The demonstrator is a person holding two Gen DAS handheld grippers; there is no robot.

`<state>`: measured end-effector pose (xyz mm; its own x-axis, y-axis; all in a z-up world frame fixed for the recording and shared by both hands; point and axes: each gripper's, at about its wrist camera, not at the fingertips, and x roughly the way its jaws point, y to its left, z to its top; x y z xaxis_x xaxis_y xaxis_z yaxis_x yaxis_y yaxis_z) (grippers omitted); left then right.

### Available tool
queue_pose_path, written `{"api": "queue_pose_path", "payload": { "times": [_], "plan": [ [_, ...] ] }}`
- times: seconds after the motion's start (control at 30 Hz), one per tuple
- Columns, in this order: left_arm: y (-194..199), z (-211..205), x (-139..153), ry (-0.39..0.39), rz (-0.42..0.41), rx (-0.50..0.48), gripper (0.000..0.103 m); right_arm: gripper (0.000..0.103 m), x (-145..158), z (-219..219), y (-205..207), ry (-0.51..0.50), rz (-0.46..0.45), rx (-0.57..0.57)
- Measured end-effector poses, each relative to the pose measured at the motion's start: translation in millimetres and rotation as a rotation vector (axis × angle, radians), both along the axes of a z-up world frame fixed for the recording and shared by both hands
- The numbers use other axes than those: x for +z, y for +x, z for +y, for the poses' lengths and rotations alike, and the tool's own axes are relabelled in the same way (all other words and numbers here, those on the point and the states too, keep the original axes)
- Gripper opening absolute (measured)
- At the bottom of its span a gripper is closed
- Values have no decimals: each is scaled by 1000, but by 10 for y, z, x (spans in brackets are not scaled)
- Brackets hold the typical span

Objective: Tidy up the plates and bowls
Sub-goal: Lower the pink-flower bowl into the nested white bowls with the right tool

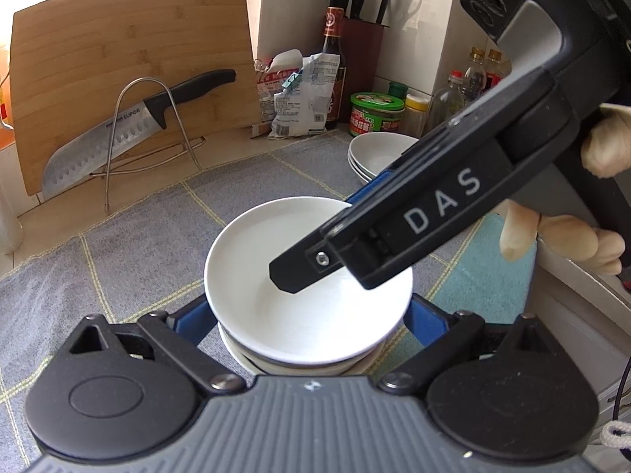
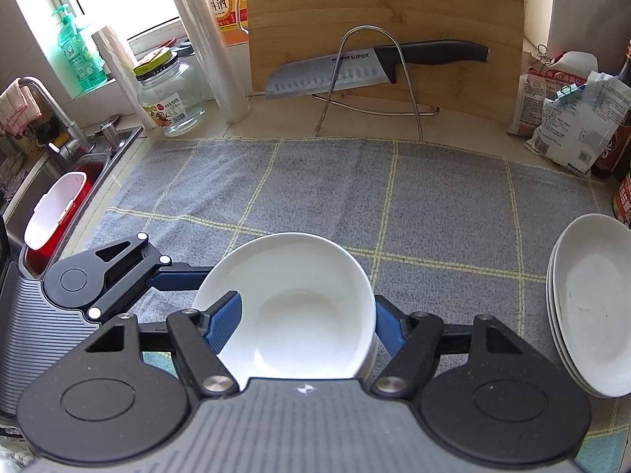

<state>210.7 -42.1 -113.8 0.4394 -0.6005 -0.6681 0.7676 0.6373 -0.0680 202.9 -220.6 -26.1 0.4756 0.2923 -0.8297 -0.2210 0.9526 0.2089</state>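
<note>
Left wrist view: a white bowl (image 1: 307,295) is seen on top of a stack of bowls, on a grey checked cloth (image 1: 118,256) spread over the counter. The left gripper (image 1: 309,311) is set with jaws spread wide, one blue finger on each side of the bowl stack; contact cannot be told. The right gripper (image 1: 315,252) is reached in from the right, one finger inside the top bowl, one outside its rim. A stack of plates (image 1: 374,153) is seen beyond. Right wrist view: the right gripper (image 2: 307,325) is seen straddling the bowl (image 2: 292,299) wall, jaws apart; grip cannot be told. The plates (image 2: 591,299) sit near the cloth's right edge.
</note>
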Motion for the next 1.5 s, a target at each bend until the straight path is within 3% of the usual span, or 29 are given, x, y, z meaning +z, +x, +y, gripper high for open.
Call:
{"api": "queue_pose_path", "payload": {
  "times": [0.57, 0.7, 1.03, 1.5],
  "plan": [
    [18, -33, -25, 18, 1, 1, 99, 78, -77, -8, 31, -12, 14, 2],
    [25, -17, -34, 9, 8, 5, 99, 87, -69, -16, 24, 15, 10, 3],
    [-25, 100, -1, -12, 10, -14, 101, 98, -10, -47, -16, -4, -40, -12],
    [-75, 334, 24, -37, 11, -11, 101, 100, 92, -55, -170, 11, -114, 26]
  ]
}}
